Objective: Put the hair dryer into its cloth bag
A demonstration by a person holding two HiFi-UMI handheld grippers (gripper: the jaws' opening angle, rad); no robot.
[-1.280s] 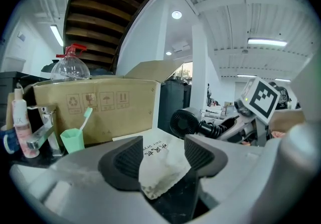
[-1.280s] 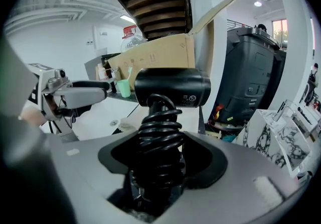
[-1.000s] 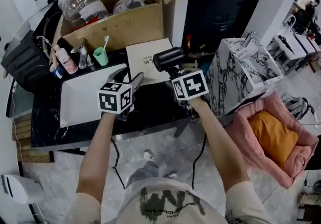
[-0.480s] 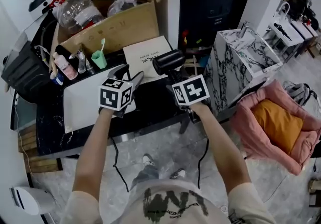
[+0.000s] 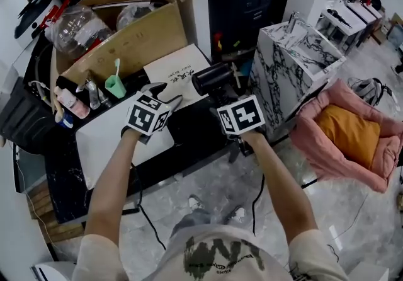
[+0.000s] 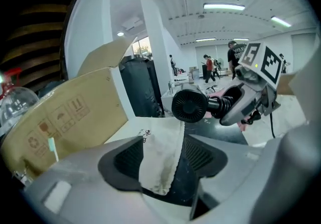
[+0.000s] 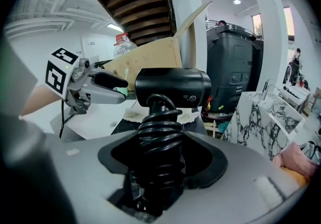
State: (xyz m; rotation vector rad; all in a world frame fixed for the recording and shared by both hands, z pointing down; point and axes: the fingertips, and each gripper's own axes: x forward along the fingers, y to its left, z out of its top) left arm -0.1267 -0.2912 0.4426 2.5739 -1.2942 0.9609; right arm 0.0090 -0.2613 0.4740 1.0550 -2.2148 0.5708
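right gripper clamped on hair dryer handle, coiled cord wrapped round it; barrel sits crosswise just past the jaw tips. left gripper pinches edge of cloth bag; rest of bag on counter, dryer just beside it.

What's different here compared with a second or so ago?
The left tongs rolled and turned toward the hair dryer, which now looms closer ahead of them. Nothing was grabbed or released: they keep gripping the cloth bag, and the right tongs keep holding the hair dryer.
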